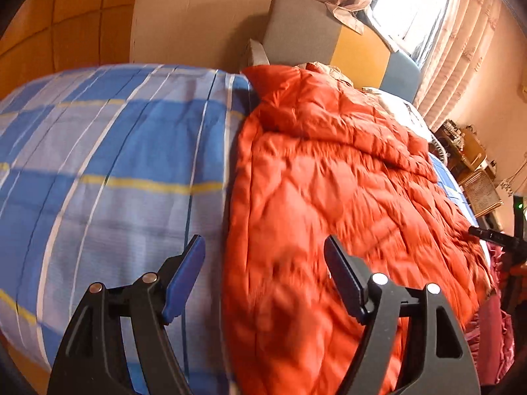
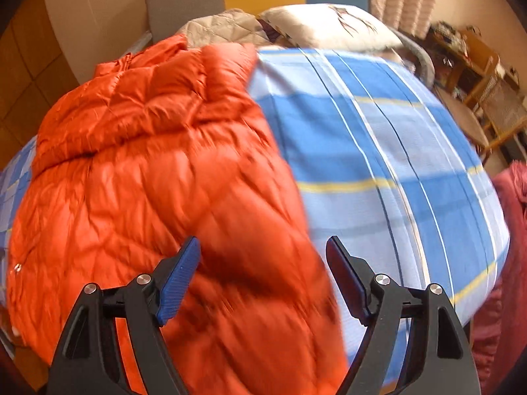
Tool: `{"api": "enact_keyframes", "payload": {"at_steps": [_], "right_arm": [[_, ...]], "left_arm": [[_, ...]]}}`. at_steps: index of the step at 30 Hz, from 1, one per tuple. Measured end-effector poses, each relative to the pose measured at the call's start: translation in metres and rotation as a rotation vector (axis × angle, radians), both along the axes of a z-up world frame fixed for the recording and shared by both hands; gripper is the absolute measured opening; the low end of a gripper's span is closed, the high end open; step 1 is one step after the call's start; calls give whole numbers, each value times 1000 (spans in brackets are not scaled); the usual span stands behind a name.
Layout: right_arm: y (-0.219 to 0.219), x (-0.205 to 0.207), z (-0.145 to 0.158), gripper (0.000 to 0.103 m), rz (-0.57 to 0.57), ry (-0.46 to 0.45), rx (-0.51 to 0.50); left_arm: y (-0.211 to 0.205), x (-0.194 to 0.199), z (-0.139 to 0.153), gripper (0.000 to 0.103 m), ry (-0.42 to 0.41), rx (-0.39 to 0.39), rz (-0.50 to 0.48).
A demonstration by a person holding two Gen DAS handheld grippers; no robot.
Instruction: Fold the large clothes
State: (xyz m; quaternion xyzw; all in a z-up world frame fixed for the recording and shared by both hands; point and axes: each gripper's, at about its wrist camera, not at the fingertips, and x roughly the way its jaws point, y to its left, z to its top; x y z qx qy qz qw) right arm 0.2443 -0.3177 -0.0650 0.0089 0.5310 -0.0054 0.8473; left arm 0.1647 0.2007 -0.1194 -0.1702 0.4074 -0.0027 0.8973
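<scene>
Overhead, left gripper [image 1: 264, 265] and right gripper [image 2: 263, 265] wide apart, empty, above orange jacket [image 1: 329, 181].

The orange jacket [image 1: 329, 197] is quilted cloth with a slight sheen, puffy and creased all over. Under it the checked bedsheet [image 1: 115, 151] is smooth matt woven cloth. The left tongs [image 1: 265, 279] and right tongs [image 2: 263, 278] have matt black plastic arms with bright metal rivets, and blue pads [image 2: 178, 283] with a fine ribbed face, probably rubber. The headboard [image 1: 303, 29] is covered in matt, grainy fabric. The pillow [image 2: 329, 26] is soft printed cloth.
</scene>
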Motion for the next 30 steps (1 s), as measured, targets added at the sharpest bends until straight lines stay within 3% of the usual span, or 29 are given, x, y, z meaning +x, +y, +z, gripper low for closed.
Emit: {"api": "enact_keyframes", "payload": {"at_steps": [7,11,13,15,16,17,19,20,26,30], "right_arm": [[-37,-49,-15,78,-36,35,104],[-40,-61,-25,75,-21,57,160],[-40,-64,-28,58,-8,59,195],[-39,-66,-30,46,0,58,237],[-39,-68,-30,34,5,56,242],[-36,-70,-27,28,20,46,249],[-30,-73,-17,16,45,21,256],[-28,-75,-12,15,57,7,253],[-18,-97,19,13,142,-46,251],[-14,-118,17,13,179,-28,221]], "left_arm": [[-15,-42,-10,72,5,-67,-41],[-23,-48,-16,62,20,-101,-43],[-24,-49,-19,60,30,-112,-35],[-24,-50,-20,43,28,-114,-36],[-24,-50,-21,29,28,-105,-43],[-23,-50,-19,18,19,-94,-55],[-19,-53,-13,8,-6,-102,-60],[-17,-55,-9,5,-17,-98,-66],[-5,-77,11,3,-60,-77,-82],[1,-99,7,3,-39,-81,-70]]}}
